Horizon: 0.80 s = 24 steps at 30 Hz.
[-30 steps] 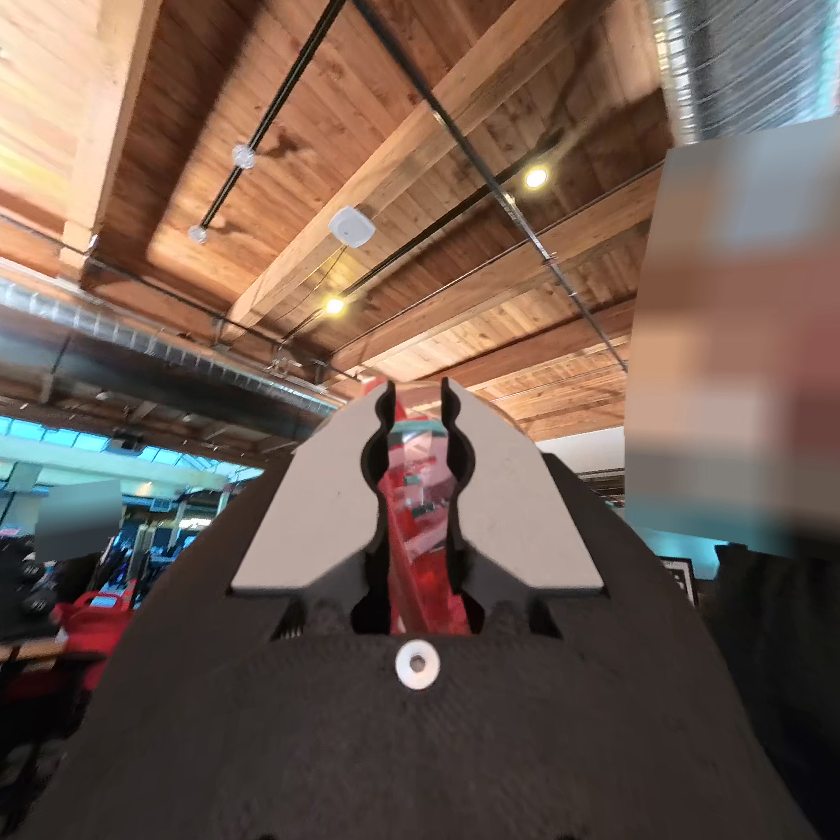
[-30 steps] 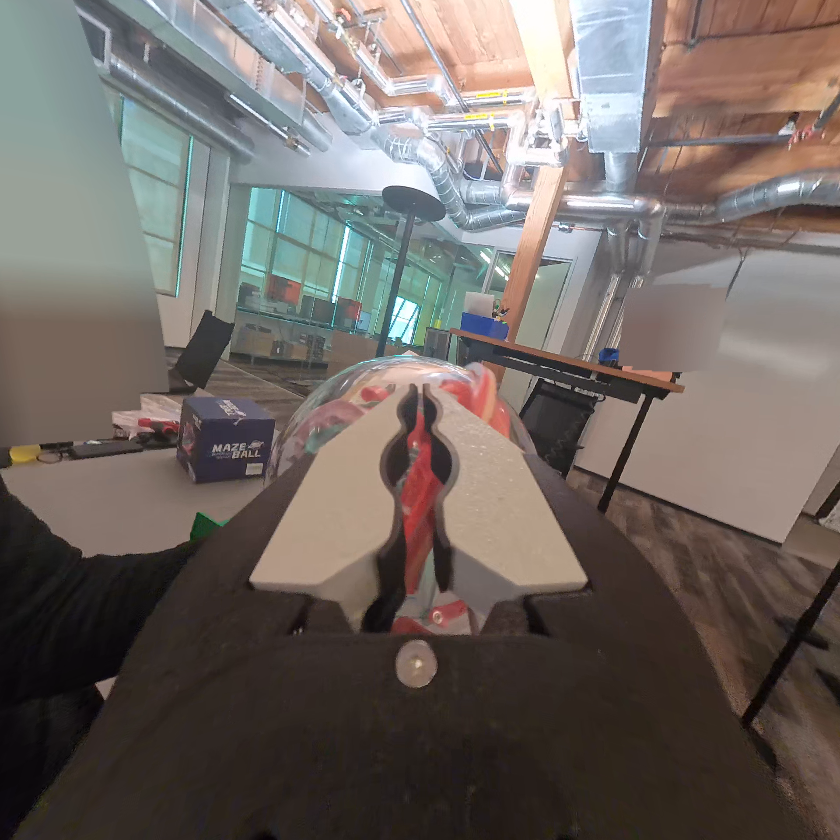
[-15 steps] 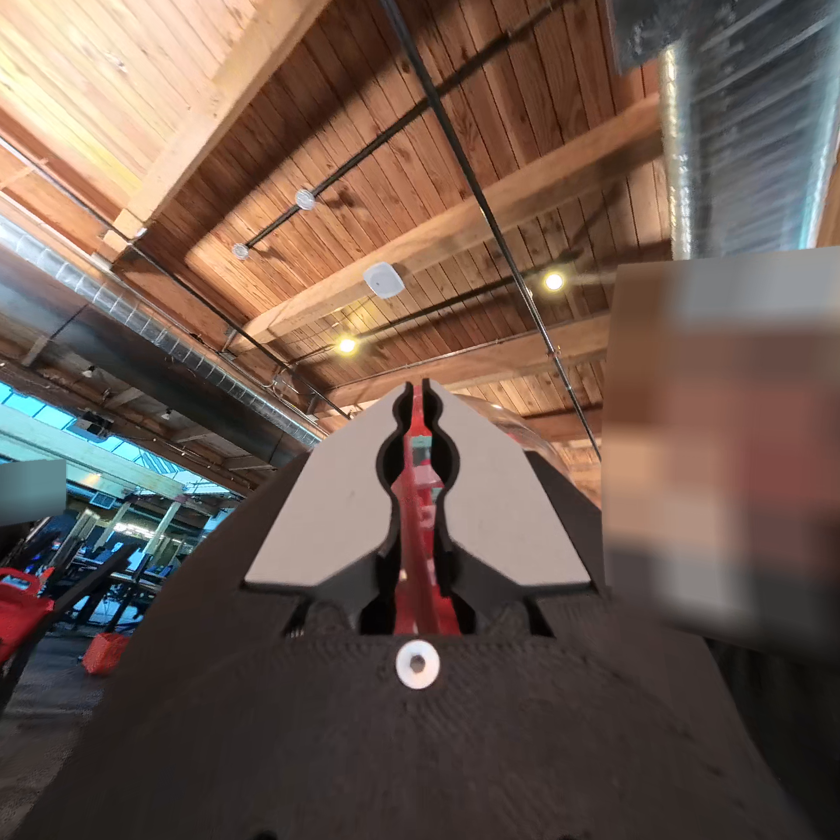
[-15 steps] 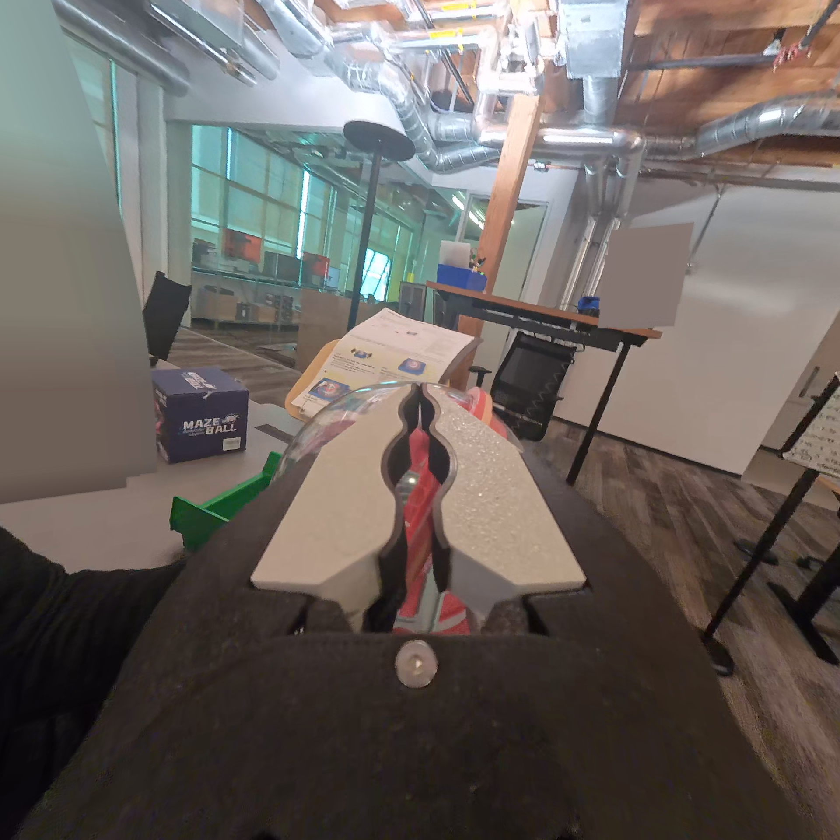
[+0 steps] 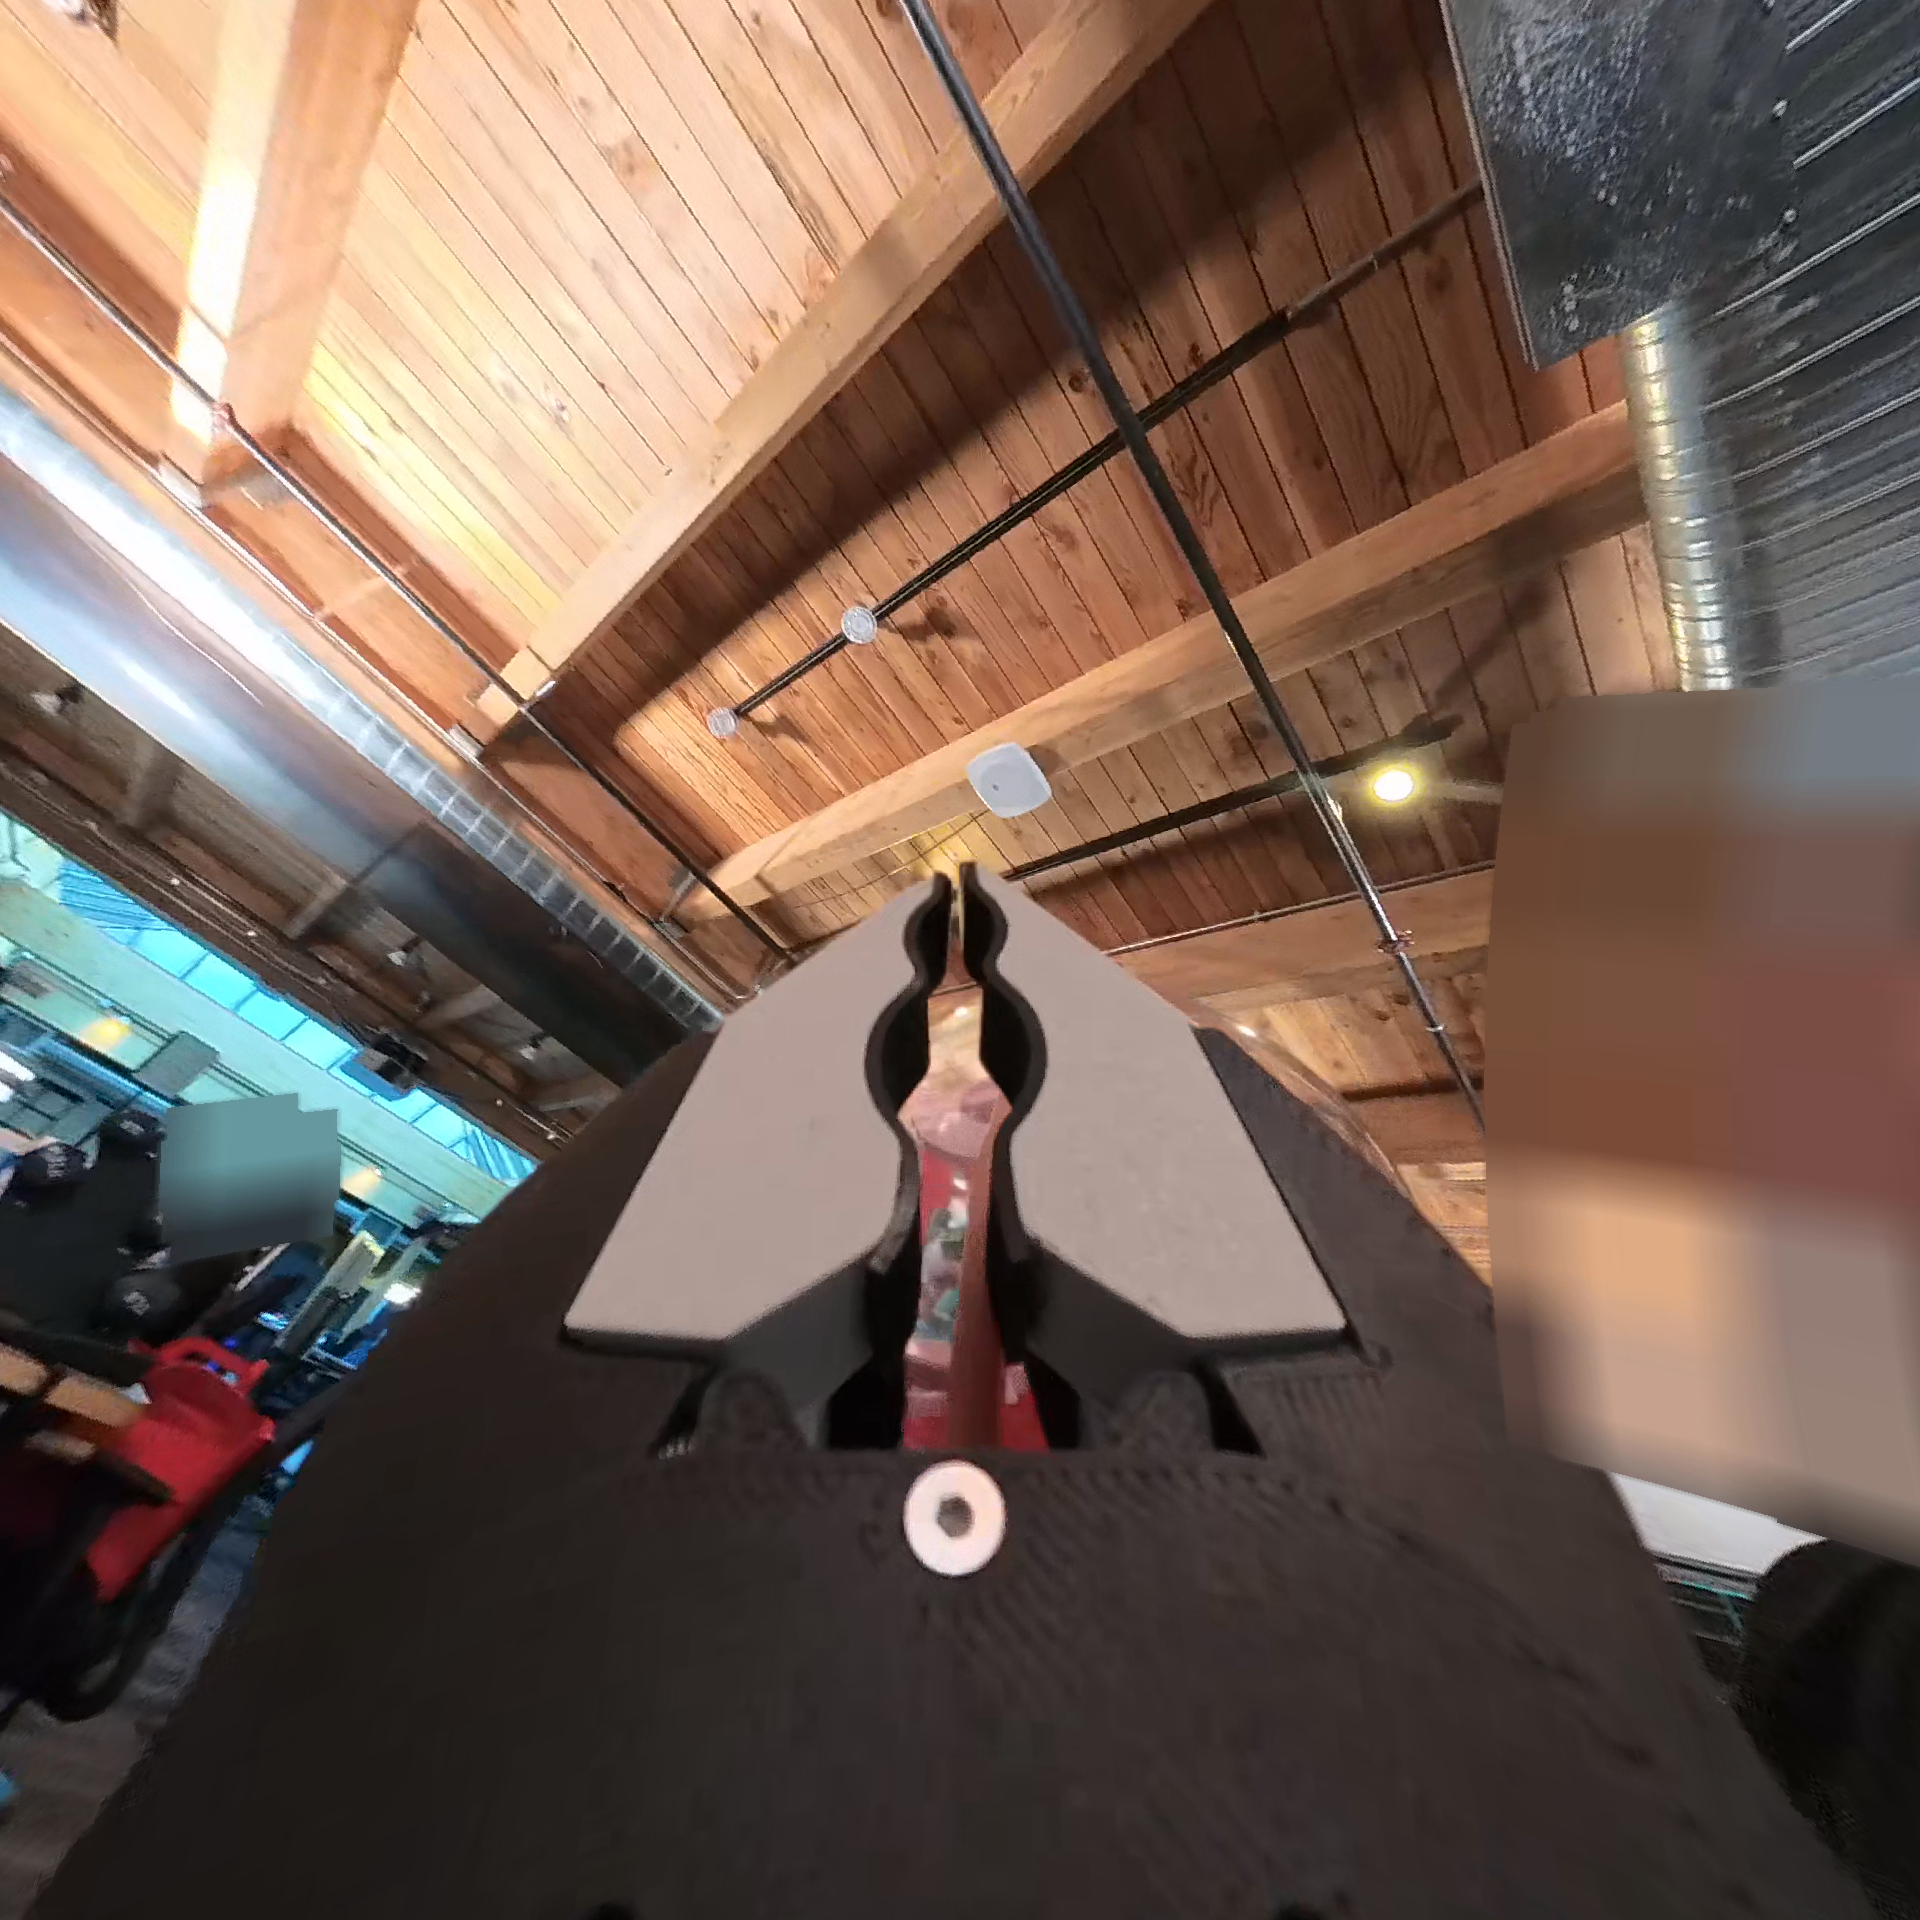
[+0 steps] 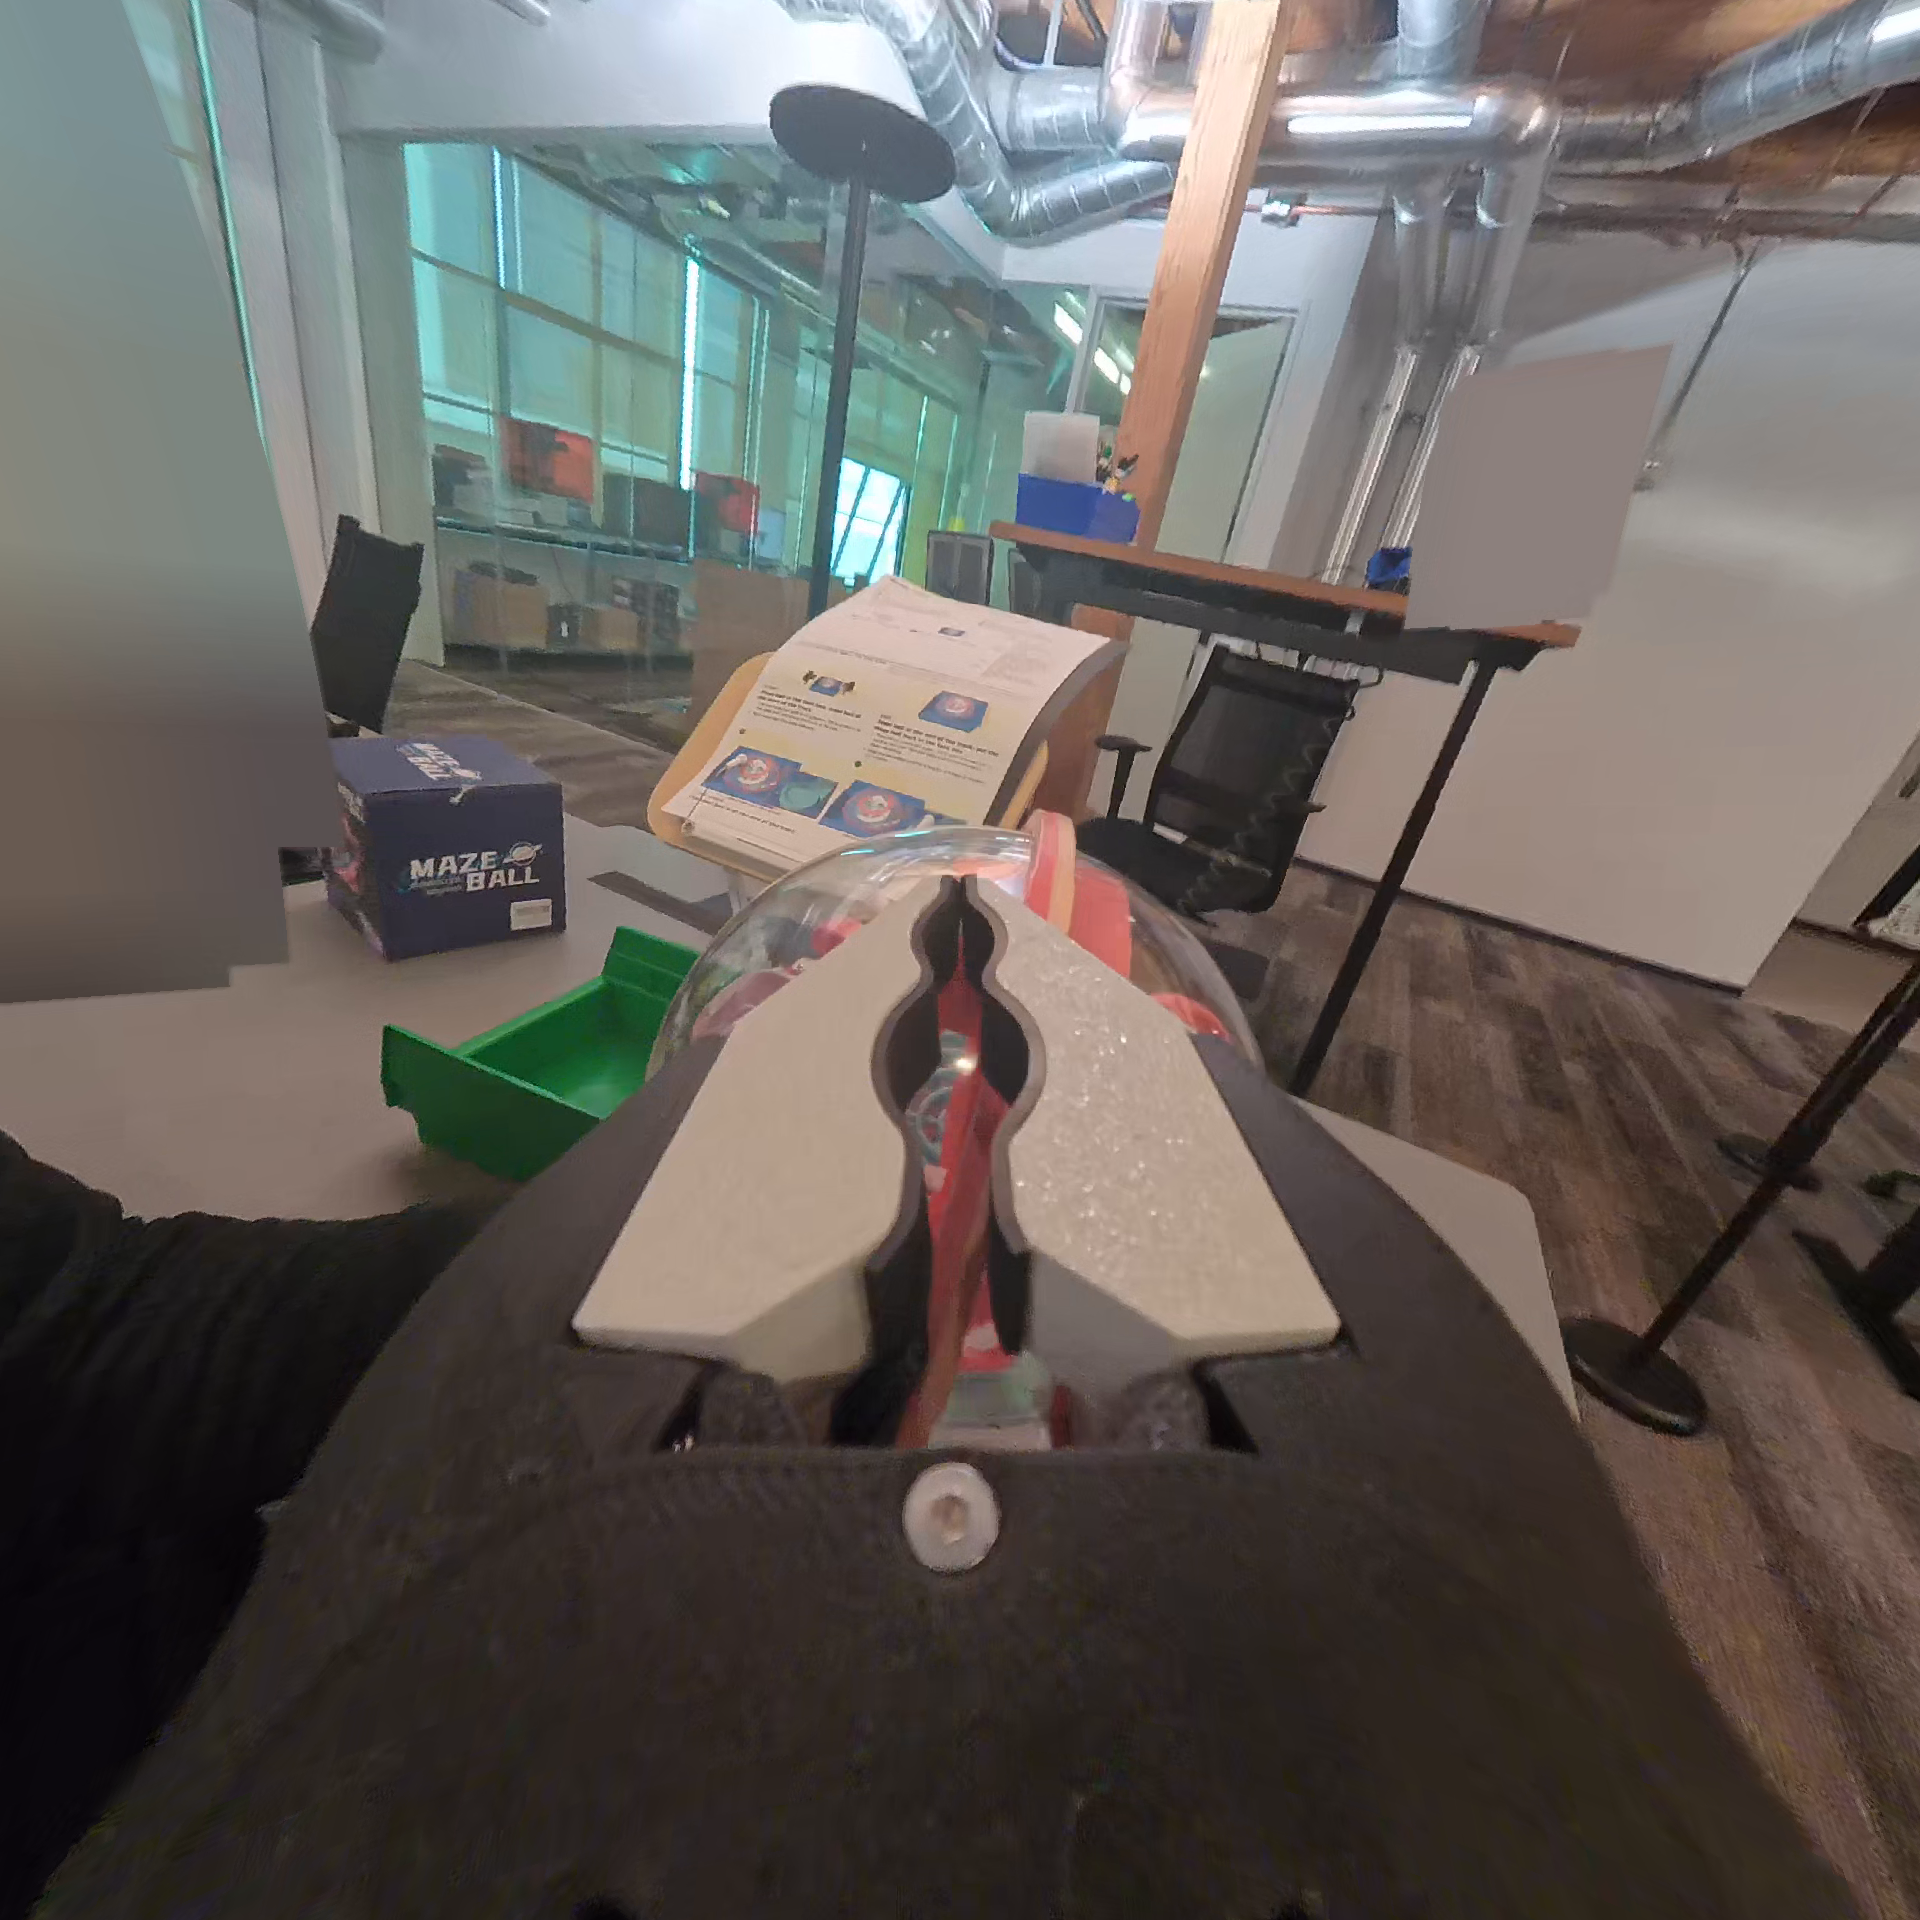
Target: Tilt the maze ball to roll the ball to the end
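Note:
The maze ball (image 6: 1081, 883) is a clear sphere with red and teal tracks inside. Both grippers hold it in the air. My right gripper (image 6: 957, 883) is shut on its red rim, with the dome bulging above and to the right of the fingers (image 6: 1122, 1122). My left gripper (image 5: 954, 878) is shut on the red rim too, and points up at the wooden ceiling. There only a red strip of the maze ball (image 5: 961, 1247) shows between the jaws, and a clear curve at the right. The small ball inside is not visible.
In the right wrist view, a green bin (image 6: 520, 1060) and a dark blue box (image 6: 447, 842) sit on the grey table (image 6: 208, 1081). A stand with an instruction sheet (image 6: 894, 727) is behind. A dark sleeve (image 6: 156, 1403) is at the left. A desk and a chair stand farther right.
The left gripper has tilted further up toward the ceiling. The right gripper has tilted downward, bringing the green bin, box and instruction sheet more into view. Both stay shut on the maze ball.

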### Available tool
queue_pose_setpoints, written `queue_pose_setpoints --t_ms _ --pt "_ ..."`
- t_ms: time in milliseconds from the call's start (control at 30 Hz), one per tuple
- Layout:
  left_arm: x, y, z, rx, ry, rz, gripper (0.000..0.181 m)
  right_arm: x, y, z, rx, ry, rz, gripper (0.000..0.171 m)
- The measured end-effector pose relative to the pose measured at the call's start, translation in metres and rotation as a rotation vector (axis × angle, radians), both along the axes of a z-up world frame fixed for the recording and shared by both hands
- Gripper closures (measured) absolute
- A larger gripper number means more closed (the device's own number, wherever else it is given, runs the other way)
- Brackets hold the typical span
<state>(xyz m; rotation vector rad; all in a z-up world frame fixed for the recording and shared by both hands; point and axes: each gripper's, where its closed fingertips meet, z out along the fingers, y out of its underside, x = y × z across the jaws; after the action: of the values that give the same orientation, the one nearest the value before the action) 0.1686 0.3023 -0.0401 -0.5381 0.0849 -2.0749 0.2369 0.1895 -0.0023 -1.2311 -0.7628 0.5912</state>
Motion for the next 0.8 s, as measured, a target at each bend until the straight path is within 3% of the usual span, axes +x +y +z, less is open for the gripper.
queue_pose_setpoints --t_ms 133,367,533,800 --pt "-0.005 0.012 -0.003 -0.013 -0.006 0.023 0.180 -0.012 -0.010 -0.017 0.139 -0.014 -0.074 0.171" --pt "-0.005 0.030 -0.016 -0.069 -0.088 -0.082 0.181 -0.078 -0.037 -0.053 0.465 -0.385 -0.285 0.171" --pt "-0.005 0.038 -0.020 -0.083 -0.116 -0.192 0.181 -0.114 -0.042 -0.077 0.551 -0.545 -0.348 0.171" --pt "0.000 0.044 -0.027 -0.106 -0.121 -0.281 0.181 -0.136 -0.047 -0.090 0.627 -0.641 -0.350 0.171"
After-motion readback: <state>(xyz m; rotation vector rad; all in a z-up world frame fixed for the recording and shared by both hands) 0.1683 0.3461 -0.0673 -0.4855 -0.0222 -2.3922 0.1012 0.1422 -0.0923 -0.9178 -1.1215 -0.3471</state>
